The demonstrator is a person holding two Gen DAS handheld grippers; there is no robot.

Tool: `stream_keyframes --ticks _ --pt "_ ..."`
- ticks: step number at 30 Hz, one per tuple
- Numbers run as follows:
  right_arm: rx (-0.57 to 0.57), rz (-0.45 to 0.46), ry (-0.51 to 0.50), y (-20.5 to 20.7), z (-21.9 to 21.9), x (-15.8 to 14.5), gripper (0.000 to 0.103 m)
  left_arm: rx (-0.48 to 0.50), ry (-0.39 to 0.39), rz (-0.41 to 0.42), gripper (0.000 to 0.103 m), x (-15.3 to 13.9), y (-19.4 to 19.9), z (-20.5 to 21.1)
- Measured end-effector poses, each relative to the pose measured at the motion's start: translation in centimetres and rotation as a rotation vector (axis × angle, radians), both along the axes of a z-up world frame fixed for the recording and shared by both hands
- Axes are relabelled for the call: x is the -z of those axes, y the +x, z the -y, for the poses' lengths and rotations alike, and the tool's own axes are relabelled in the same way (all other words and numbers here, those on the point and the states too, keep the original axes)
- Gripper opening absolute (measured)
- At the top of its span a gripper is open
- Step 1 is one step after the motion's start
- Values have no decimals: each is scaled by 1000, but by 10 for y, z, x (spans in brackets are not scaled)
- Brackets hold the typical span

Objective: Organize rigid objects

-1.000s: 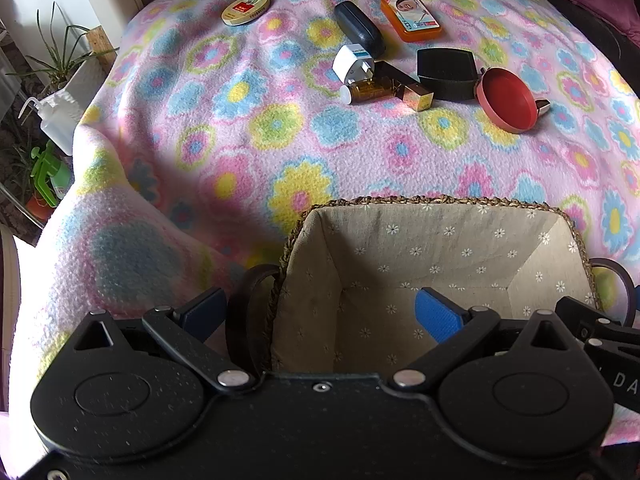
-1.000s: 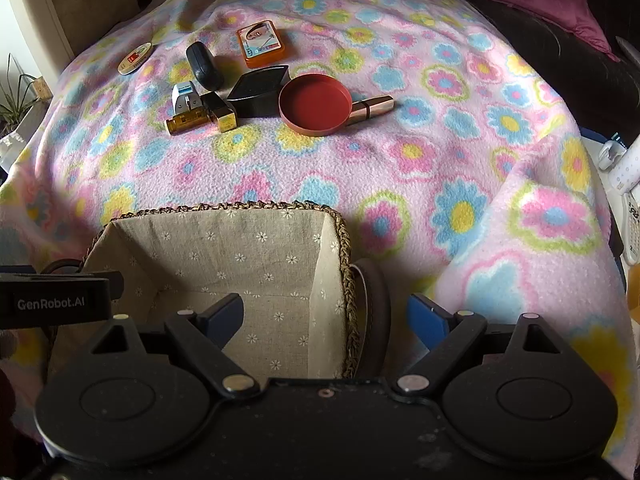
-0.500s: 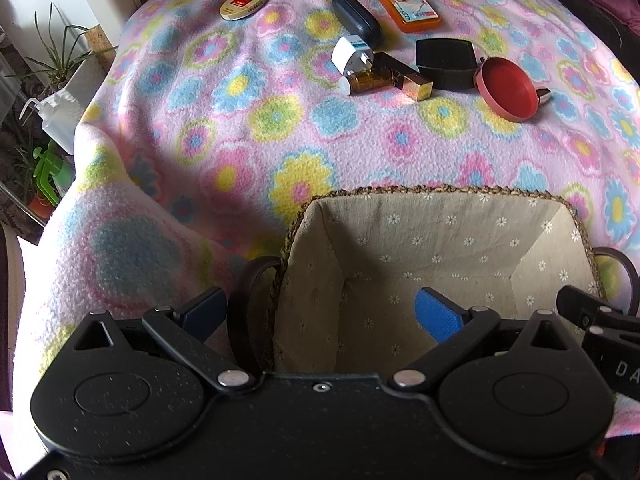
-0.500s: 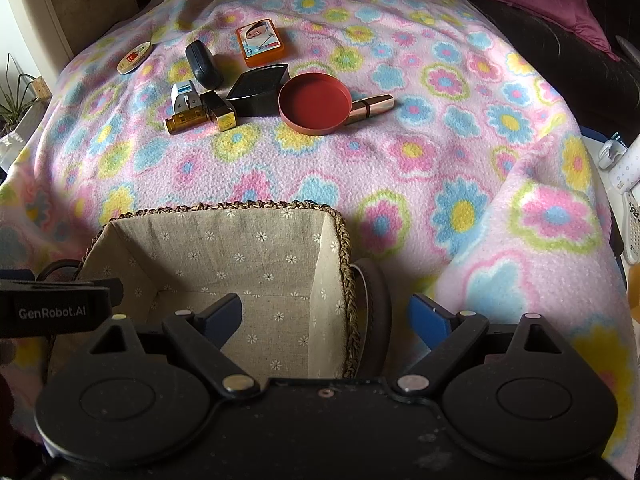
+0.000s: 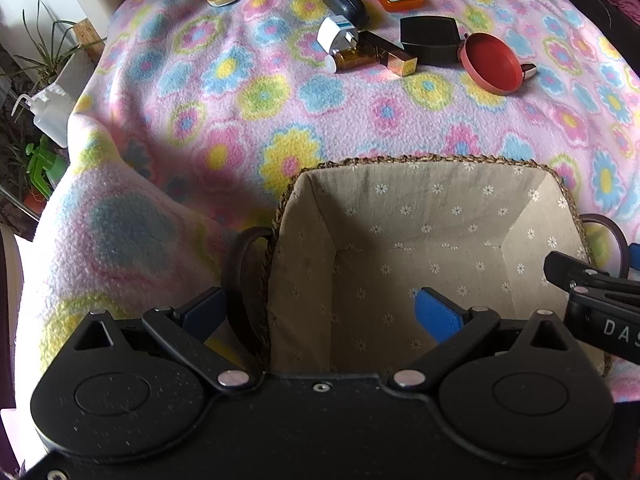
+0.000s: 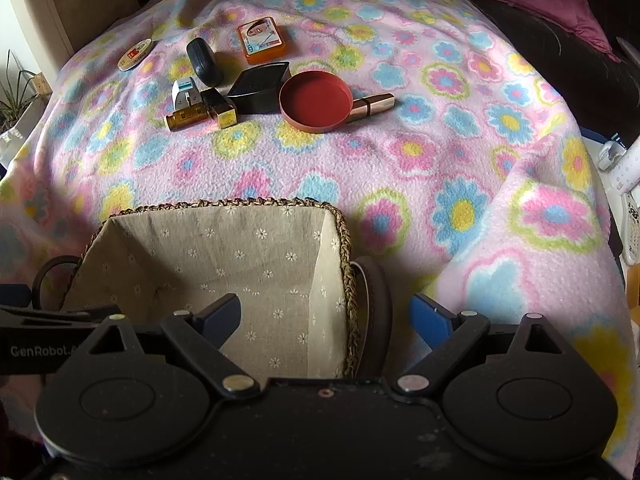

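Both tools are standing open, the left tool [image 5: 320, 312] and right tool [image 6: 326, 318] each straddling a basket [image 6: 344, 236] handle. Basket placing looks finished; next, reaching for the lid [image 6: 316, 100] and other items beyond, on the blanket [image 6: 440, 152].

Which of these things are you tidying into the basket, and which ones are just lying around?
For the job:
basket
red lid
orange tin
black case
black box
amber bottle
lipstick

Just lying about:
flowered blanket
potted plant
white squeeze bottle
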State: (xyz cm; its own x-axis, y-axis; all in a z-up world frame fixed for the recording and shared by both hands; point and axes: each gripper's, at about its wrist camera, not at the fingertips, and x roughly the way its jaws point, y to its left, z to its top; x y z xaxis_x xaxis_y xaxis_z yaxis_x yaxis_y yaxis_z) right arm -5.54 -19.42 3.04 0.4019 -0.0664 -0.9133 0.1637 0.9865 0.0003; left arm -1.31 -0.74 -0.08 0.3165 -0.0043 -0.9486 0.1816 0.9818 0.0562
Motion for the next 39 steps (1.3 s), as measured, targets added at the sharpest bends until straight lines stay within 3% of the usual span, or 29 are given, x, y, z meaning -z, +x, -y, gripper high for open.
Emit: stream_keyframes --ticks 30,39 --pt "-12 -56 -5 -8 -1 -7 94 35 22 -69 98 6 -6 6" --pt "-41 -56 -3 -3 -4 -7 94 15 -3 -42 96 3 -2 4"
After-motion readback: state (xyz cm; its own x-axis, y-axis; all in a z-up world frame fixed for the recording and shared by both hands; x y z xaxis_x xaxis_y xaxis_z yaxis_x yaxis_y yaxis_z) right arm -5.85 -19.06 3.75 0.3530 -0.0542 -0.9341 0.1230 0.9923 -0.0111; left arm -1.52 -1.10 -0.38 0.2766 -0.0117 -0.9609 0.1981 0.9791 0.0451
